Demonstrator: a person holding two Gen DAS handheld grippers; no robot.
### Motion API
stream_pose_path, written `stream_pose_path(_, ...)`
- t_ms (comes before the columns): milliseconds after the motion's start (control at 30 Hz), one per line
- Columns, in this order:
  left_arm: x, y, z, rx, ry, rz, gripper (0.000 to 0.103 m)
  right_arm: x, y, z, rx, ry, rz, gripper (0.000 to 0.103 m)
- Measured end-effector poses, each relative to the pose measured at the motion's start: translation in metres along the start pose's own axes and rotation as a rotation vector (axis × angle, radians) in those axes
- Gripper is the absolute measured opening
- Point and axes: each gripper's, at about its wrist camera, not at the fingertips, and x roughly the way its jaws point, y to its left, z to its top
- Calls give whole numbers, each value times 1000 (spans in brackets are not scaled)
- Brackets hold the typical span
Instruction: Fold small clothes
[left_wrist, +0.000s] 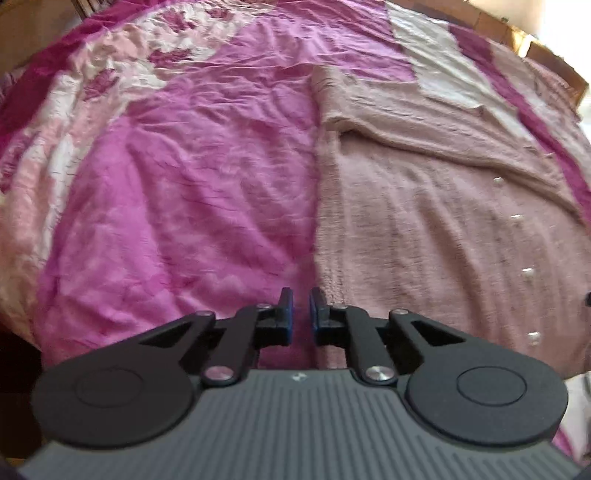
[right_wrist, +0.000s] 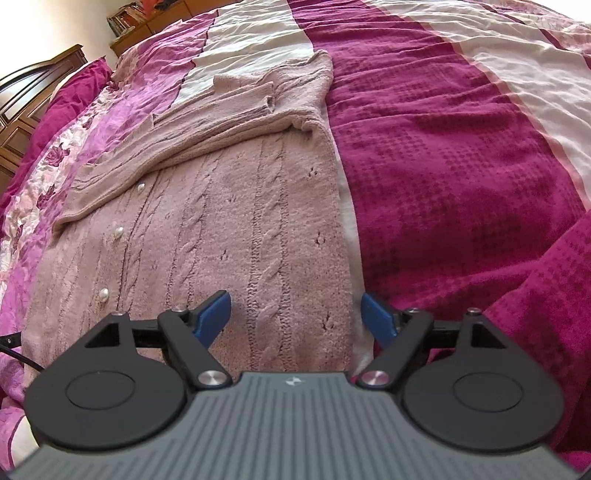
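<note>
Dusty-pink cable-knit cardigan (right_wrist: 236, 221) flat on magenta patterned bedspread (right_wrist: 461, 166). Left gripper (left_wrist: 301, 310) nearly closed, empty, beside cardigan's edge. Right gripper (right_wrist: 295, 317) spread wide over cardigan's hem corner, gripping nothing.

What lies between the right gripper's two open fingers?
In the right wrist view, the right gripper straddles the pink cardigan's cable-knit edge, plus a white strip of the bedspread.
</note>
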Motion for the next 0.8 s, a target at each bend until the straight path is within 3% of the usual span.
stream_pose_path(67,0,-7,0,14,5,-26,22,-1,0,0,4,-2,2,83)
stream_pose_path(133,0,-13,1,22,8,-34,47,-3,1,1,8,-9,3,83)
stream_pose_path(200,-1,-18,1,31,6,-37,52,-6,3,2,10,-21,11,83)
stream_pose_path(467,-19,-38,3,77,-30,-79,52,-13,13,8,-1,-66,40,83)
stream_pose_path(800,-10,-50,-6,115,-49,-32,51,-8,13,7,12,-70,49,83)
